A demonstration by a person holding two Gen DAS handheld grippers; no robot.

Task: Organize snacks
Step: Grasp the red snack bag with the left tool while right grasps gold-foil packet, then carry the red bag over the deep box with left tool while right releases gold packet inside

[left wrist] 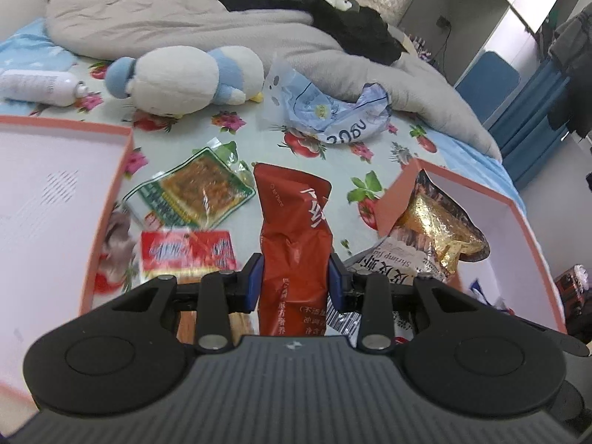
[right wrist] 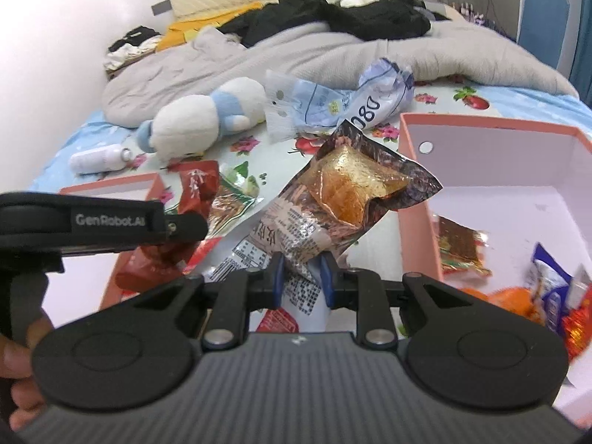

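Note:
My left gripper is shut on a long red-brown snack packet and holds it above the bed; it also shows in the right wrist view. My right gripper is shut on a shrimp-cracker bag with a golden window, held up at the left wall of the right pink box. That bag shows in the left wrist view. A green packet and a red packet lie on the sheet.
A second pink box stands at the left. Several snacks lie in the right box. A plush toy, a white bottle, a crumpled blue bag and a grey duvet lie behind.

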